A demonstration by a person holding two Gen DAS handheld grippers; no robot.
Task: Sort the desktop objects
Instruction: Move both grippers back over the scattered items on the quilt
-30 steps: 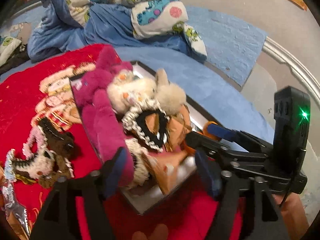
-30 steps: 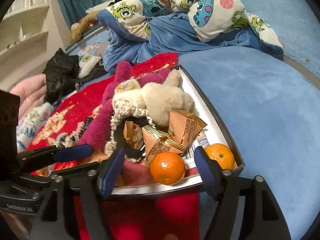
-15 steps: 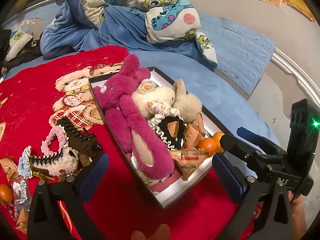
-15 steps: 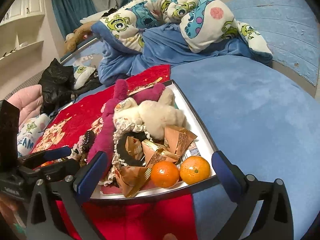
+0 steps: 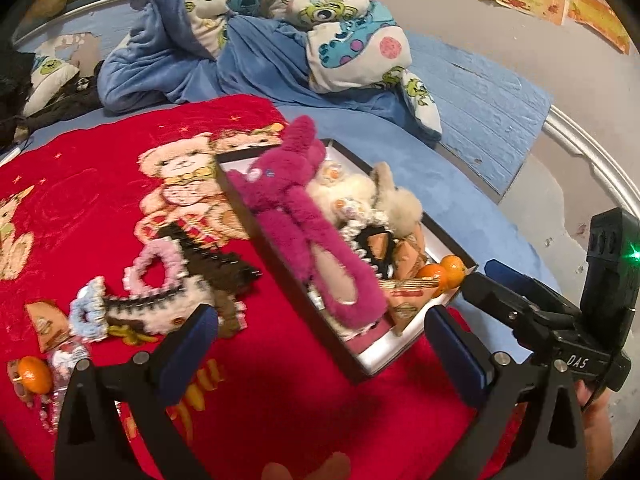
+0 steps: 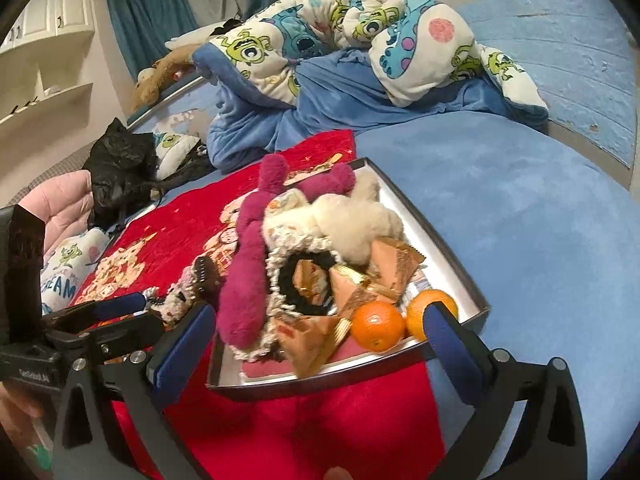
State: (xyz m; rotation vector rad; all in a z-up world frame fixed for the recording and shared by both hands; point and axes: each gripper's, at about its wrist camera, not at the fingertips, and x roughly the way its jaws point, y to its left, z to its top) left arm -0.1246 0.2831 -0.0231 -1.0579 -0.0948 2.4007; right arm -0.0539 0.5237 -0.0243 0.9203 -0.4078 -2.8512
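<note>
Hovering w/ both empty: left gripper (image 5: pixel 320 334) and right gripper (image 6: pixel 316 334), jaws just opened wide, nothing btwn. Tray (image 6: pixel 448 236) mostly loaded: magenta plush (image 5: pixel 316 236), cream plush (image 6: pixel 352 220), snack packs, two oranges (image 6: pixel 378 326). Left on red blanket (image 5: pixel 100 184): hair clips (image 5: pixel 200 276), scrunchies, one orange (image 5: pixel 34 374), snack pack (image 5: pixel 48 320). Rumpled duvet (image 6: pixel 360 40) behind, not in the way.

Monster-print quilt (image 6: pixel 320 44) bunched beside black bag (image 6: pixel 120 164).
</note>
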